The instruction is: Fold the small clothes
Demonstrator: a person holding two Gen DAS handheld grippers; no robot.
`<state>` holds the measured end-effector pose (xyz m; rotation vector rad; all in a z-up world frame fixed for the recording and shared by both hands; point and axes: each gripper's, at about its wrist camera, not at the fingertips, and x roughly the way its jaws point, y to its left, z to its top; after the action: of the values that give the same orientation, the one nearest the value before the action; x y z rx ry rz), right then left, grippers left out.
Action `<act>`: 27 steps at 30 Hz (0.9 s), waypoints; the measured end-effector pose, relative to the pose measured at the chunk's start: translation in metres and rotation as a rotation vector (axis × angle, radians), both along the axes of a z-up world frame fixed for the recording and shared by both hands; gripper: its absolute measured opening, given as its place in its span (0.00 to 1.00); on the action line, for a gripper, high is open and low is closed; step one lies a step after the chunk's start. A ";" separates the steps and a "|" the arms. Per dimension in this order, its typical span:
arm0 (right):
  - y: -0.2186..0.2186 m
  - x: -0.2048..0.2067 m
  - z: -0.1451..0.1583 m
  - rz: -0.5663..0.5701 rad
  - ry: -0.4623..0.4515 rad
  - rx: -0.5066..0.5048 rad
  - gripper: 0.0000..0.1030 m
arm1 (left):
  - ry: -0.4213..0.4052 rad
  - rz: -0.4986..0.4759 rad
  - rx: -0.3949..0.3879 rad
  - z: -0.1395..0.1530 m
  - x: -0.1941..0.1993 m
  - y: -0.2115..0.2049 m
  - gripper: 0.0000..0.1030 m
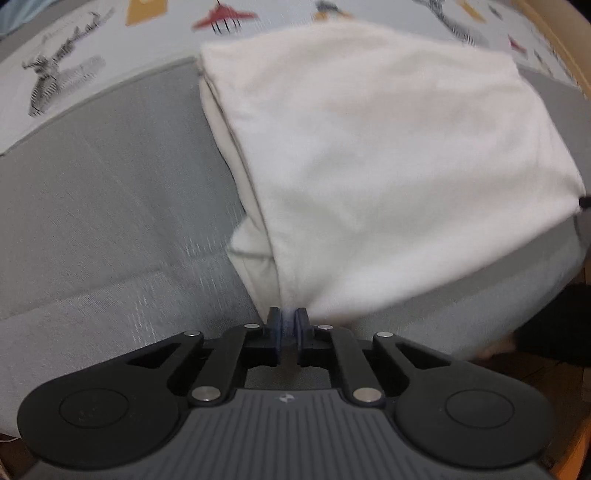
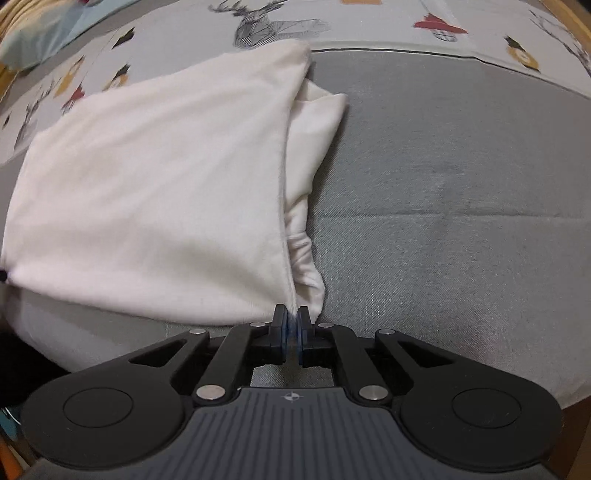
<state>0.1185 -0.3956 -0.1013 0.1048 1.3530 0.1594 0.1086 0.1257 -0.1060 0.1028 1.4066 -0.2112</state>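
Note:
A white garment (image 1: pixel 369 158) lies partly folded on a grey cloth surface (image 1: pixel 110 206). My left gripper (image 1: pixel 288 319) is shut on the garment's near left corner. The top layer is lifted and stretched toward the right. In the right wrist view the same white garment (image 2: pixel 159 192) fills the left half. My right gripper (image 2: pixel 291 317) is shut on its near right corner, where a hemmed edge meets bunched lower layers (image 2: pixel 314 147). A dark tip of the other gripper shows at the garment's far corner in each view.
A patterned sheet with deer and small figures (image 2: pixel 273 26) lies beyond the grey cloth (image 2: pixel 443 206). A wooden edge (image 1: pixel 569 40) runs at the far right. A pale blue item (image 2: pixel 40 37) lies at the top left of the right wrist view.

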 end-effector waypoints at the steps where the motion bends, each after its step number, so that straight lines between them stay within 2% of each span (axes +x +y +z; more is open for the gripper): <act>1: -0.002 0.001 0.001 -0.015 -0.009 -0.010 0.10 | -0.028 0.013 -0.002 0.005 0.000 0.001 0.14; 4: -0.008 0.005 0.006 -0.061 -0.062 -0.018 0.15 | -0.093 0.045 -0.047 0.019 0.005 0.008 0.15; 7: -0.012 0.006 0.014 -0.046 -0.112 0.047 0.16 | -0.099 0.032 -0.076 0.020 0.010 0.005 0.15; 10: 0.004 0.009 0.009 0.015 -0.116 0.032 0.16 | -0.073 -0.006 -0.037 0.009 0.011 -0.009 0.15; 14: 0.012 0.012 -0.010 0.047 -0.015 -0.070 0.16 | 0.000 -0.020 0.066 -0.015 0.014 -0.015 0.15; 16: 0.010 0.015 -0.009 0.025 -0.020 -0.065 0.16 | -0.015 -0.010 0.056 -0.012 0.015 -0.014 0.15; 20: 0.008 0.020 0.009 -0.006 -0.132 -0.009 0.16 | -0.105 0.018 -0.009 0.006 0.019 -0.012 0.15; 22: 0.010 0.021 0.010 -0.011 -0.153 -0.023 0.16 | -0.133 0.030 -0.025 0.009 0.023 -0.013 0.15; 23: 0.011 0.022 0.009 -0.010 -0.152 -0.036 0.16 | -0.137 0.035 -0.022 0.009 0.028 -0.014 0.15; 25: 0.015 0.023 0.003 -0.002 -0.129 -0.070 0.23 | -0.130 0.042 0.004 0.005 0.033 -0.019 0.15; 27: 0.019 0.024 0.002 0.012 -0.129 -0.105 0.30 | -0.103 0.040 0.059 -0.004 0.036 -0.024 0.15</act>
<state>0.1422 -0.3762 -0.0992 -0.0017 1.2311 0.1028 0.1442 0.1015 -0.1101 0.1325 1.3117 -0.1291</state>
